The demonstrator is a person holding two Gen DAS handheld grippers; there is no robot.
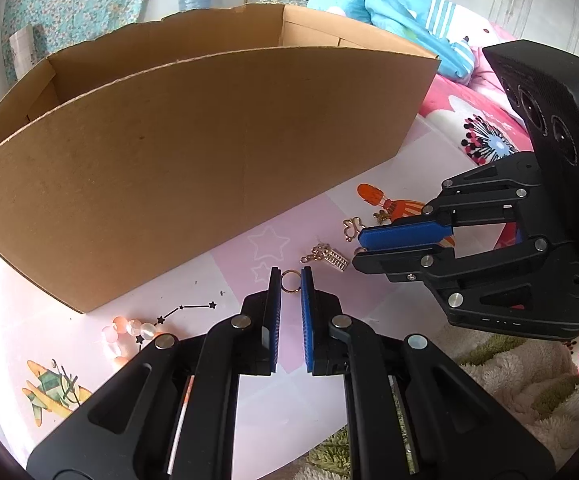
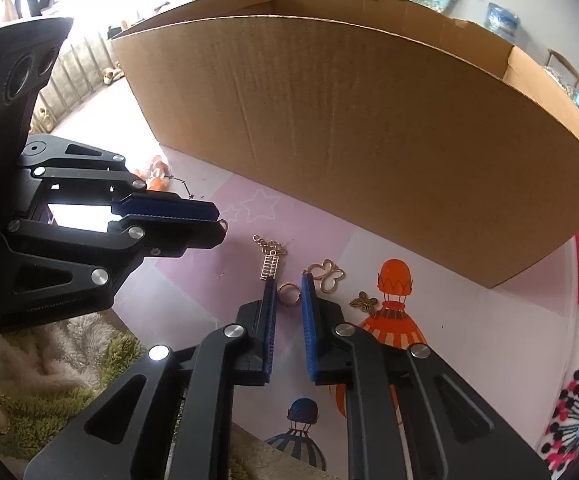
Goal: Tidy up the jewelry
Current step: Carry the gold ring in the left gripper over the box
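Observation:
My left gripper [image 1: 290, 280] has its blue pads closed against a small gold ring [image 1: 290, 281] at its tips. My right gripper [image 2: 289, 286] likewise pinches a second gold ring [image 2: 288, 293]. Between them on the pink table lie a gold abacus charm on a chain [image 1: 328, 258], also in the right wrist view [image 2: 269, 258]. A gold butterfly outline charm [image 2: 328, 276] and a bronze flower charm [image 2: 364, 303] lie right of the right gripper. A bead bracelet of orange and white beads [image 1: 129, 334] lies at the left. A large open cardboard box [image 1: 193, 152] stands just behind.
The table [image 1: 41, 328] has a printed pink and white top with balloon and plane pictures. A fluffy green and cream rug [image 1: 509, 380] lies below its edge. A bed with pink and blue bedding [image 1: 409, 20] is behind the box.

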